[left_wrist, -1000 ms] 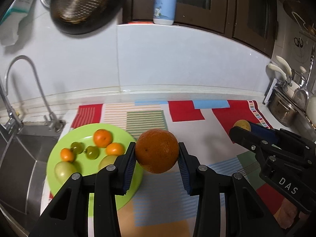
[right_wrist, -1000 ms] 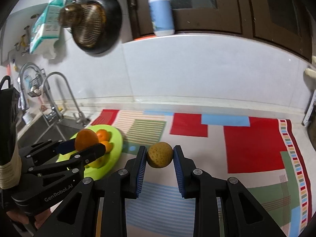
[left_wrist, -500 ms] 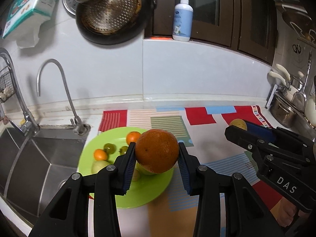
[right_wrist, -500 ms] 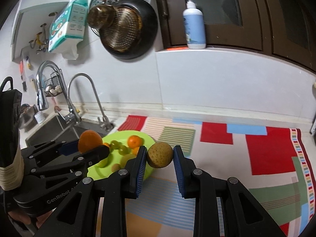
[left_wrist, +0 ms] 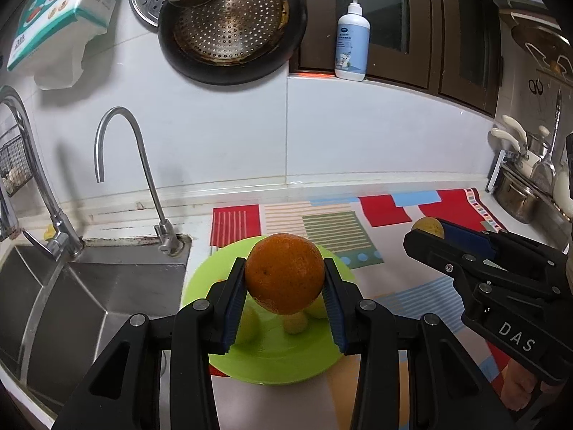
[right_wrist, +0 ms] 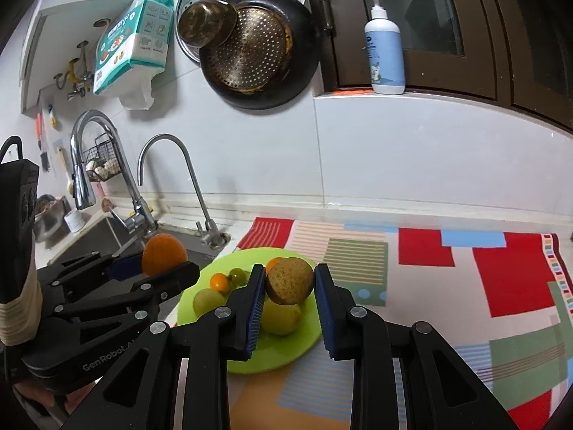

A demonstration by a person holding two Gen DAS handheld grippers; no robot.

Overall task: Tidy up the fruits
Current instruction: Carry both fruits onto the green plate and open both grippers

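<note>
Green plate (right_wrist: 304,351) w/ fruit beside steel sink (left_wrist: 89,308), faucet (left_wrist: 143,179) behind

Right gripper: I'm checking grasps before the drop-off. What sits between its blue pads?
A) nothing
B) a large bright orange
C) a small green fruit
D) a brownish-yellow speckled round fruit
D: in the right wrist view the right gripper is shut on the brownish-yellow speckled fruit; the large orange is in the left gripper.
</note>
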